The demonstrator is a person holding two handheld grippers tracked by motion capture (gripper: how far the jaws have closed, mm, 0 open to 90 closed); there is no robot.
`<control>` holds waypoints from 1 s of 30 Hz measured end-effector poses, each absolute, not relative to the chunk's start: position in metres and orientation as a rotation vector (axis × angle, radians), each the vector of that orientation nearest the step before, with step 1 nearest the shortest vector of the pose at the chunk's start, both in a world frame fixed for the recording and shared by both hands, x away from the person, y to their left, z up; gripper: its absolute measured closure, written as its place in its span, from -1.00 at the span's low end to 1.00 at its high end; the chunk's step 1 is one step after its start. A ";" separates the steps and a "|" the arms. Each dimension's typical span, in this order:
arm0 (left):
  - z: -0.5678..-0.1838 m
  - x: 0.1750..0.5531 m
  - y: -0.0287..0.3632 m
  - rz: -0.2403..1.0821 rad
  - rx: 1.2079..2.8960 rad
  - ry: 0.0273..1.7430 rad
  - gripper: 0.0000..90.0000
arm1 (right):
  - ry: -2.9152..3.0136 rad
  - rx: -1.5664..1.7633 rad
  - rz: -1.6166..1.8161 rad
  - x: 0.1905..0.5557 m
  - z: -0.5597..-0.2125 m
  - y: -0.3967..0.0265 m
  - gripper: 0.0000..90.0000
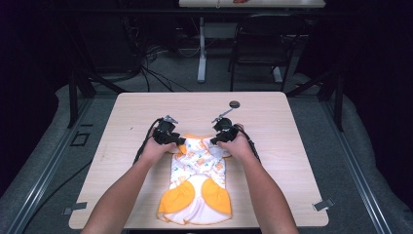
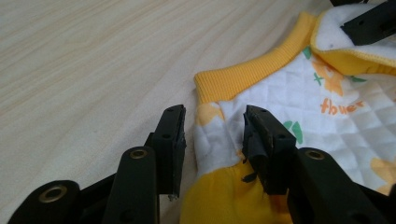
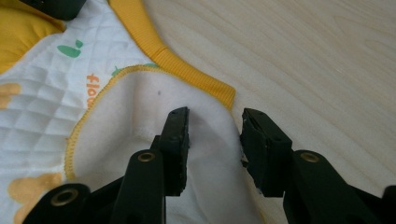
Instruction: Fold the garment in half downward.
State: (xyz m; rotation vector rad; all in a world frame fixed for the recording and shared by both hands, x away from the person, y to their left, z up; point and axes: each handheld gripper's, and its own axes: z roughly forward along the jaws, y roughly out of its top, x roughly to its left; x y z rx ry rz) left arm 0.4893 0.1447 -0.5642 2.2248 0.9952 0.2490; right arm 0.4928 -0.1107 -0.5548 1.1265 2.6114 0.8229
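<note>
A small quilted white garment with orange prints and yellow trim lies flat on the wooden table. Its yellow ribbed collar end points away from me. My left gripper rests at the garment's far left corner. In the left gripper view its jaws stand open with the garment's edge loose between them. My right gripper sits at the far right corner. Its jaws are open over a folded-back flap of white lining, and the pads do not press on it.
A small dark round thing lies on the table's far side, just past the right gripper. Bare wood surrounds the garment on the left, right and far sides. A black chair and a table leg stand beyond the table.
</note>
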 end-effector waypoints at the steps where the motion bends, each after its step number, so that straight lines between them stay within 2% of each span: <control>1: -0.565 0.489 0.144 0.251 2.229 0.994 0.31 | 2.611 1.127 0.823 0.493 -0.555 -0.111 0.35; 13: -0.574 0.485 0.146 0.263 2.200 0.993 0.33 | 2.626 1.174 0.834 0.495 -0.562 -0.114 0.35; 14: -0.574 0.484 0.146 0.256 2.202 0.990 0.43 | 2.632 1.173 0.851 0.494 -0.562 -0.113 0.47; 19: -0.572 0.483 0.145 0.245 2.219 0.986 0.60 | 2.638 1.184 0.851 0.493 -0.562 -0.111 0.58; 20: -0.572 0.483 0.146 0.244 2.225 0.985 0.69 | 2.656 1.176 0.843 0.493 -0.561 -0.112 0.63; 26: -0.572 0.483 0.146 0.229 2.223 0.986 0.85 | 2.670 1.138 0.842 0.491 -0.560 -0.111 0.78; 30: -0.571 0.483 0.145 0.227 2.225 0.993 0.89 | 2.650 1.130 0.834 0.489 -0.558 -0.108 0.83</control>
